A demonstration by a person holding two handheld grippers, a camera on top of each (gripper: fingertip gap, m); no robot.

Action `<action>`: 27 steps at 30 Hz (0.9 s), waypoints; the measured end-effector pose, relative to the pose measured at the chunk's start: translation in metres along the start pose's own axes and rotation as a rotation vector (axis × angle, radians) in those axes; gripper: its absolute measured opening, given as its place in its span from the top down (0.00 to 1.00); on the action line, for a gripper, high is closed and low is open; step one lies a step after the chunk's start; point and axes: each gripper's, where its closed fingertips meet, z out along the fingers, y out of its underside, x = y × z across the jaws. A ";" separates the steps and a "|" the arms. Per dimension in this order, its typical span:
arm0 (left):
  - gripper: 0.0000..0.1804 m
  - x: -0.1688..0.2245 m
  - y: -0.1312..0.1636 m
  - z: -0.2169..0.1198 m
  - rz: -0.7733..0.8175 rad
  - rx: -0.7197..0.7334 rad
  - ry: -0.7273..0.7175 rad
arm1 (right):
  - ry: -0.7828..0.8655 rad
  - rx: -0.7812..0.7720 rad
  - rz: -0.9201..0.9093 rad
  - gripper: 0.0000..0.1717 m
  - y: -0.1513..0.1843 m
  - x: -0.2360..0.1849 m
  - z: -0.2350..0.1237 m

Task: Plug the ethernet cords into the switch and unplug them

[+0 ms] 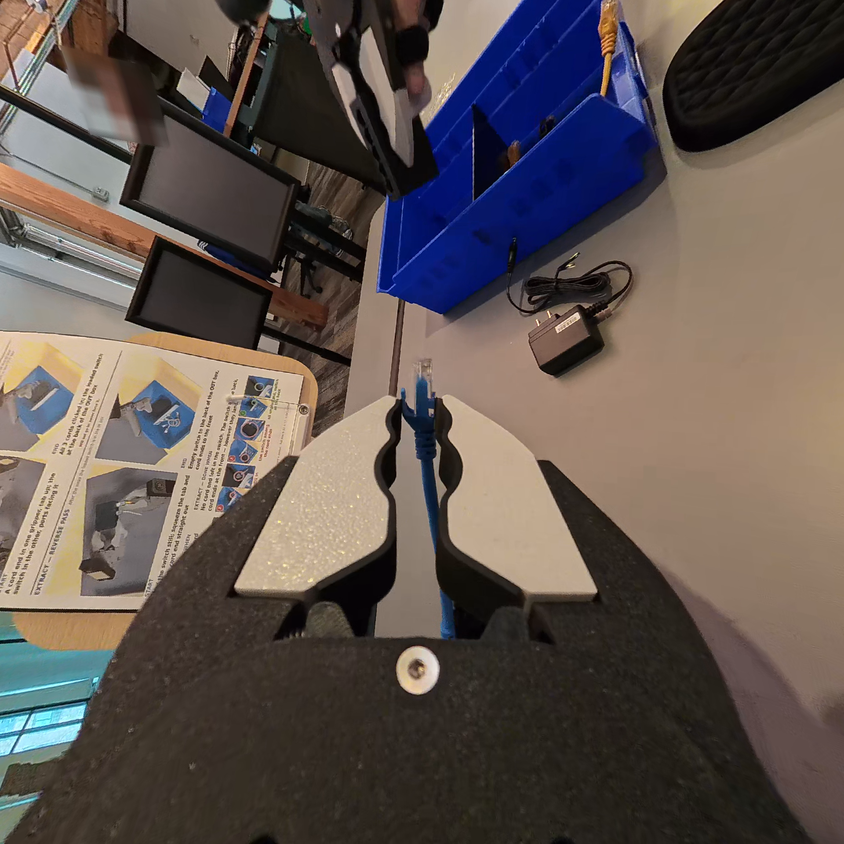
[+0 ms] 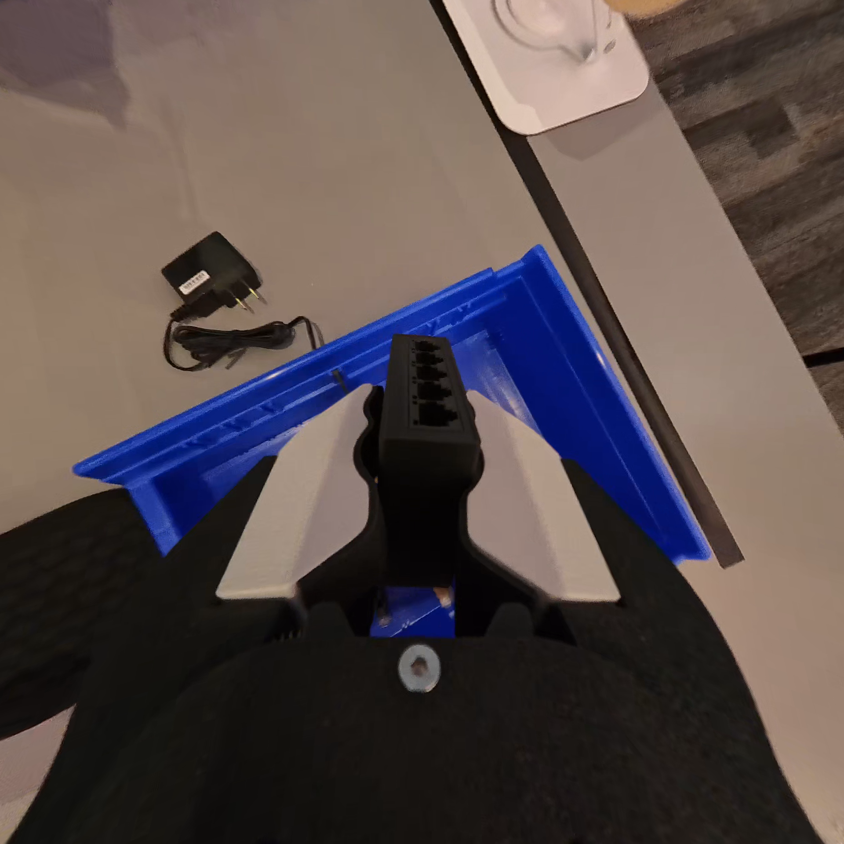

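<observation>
- ethernet cord (image 1: 428, 461): bright blue, with a clear plug tip;
- switch (image 2: 424, 411): matt black all over;
- bin (image 1: 539, 182): saturated blue;
- second cord (image 1: 607, 50) in the bin: orange-yellow;
- power adapter (image 1: 566, 340): black, with a small white label;
- left tool (image 1: 418, 402): pale grey speckled fingers (image 1: 329, 502) on a black grainy body;
- bench (image 1: 685, 456): plain grey;
- cushion (image 1: 758, 68): black, quilted pattern

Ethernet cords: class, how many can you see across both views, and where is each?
2. A blue cord is clamped in the left tongs, plug forward. A yellow cord sticks up from the blue bin. Others may lie hidden inside the bin.
</observation>
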 end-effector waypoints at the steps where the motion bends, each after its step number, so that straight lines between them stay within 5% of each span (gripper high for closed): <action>1: 0.93 0.000 0.001 0.000 0.001 -0.003 -0.001 | -0.022 -0.006 0.001 0.82 0.002 0.004 0.008; 11: 0.93 0.008 0.006 0.010 0.013 -0.028 0.029 | -0.065 -0.083 -0.203 0.82 0.035 0.036 0.068; 27: 0.93 0.001 0.028 0.017 -0.046 -0.071 0.010 | 0.052 -0.214 -0.707 0.81 0.068 0.051 0.103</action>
